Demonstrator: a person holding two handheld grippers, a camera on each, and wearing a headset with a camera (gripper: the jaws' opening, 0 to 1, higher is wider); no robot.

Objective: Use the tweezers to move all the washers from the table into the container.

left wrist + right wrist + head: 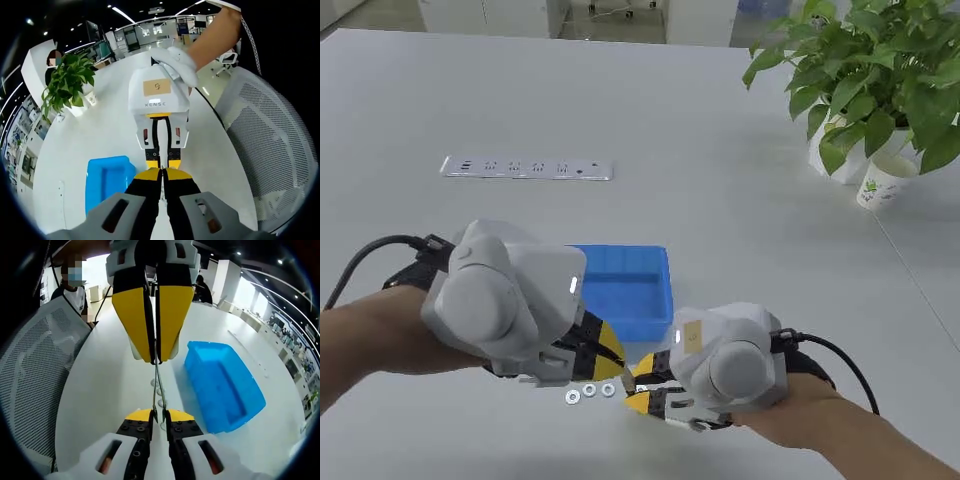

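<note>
Bright, even overhead light with soft shadows on the desk (720, 130); fisheye edges bend, near parts perhaps slightly blurred.

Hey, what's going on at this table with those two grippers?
A person holds two grippers over a white table. The left gripper and the right gripper meet tip to tip, both shut on thin metal tweezers, which looks like a handover or regrip. Three washers lie in a row just below them, next to the blue container. Its inside looks empty in the right gripper view, so the moving has not started.
</note>
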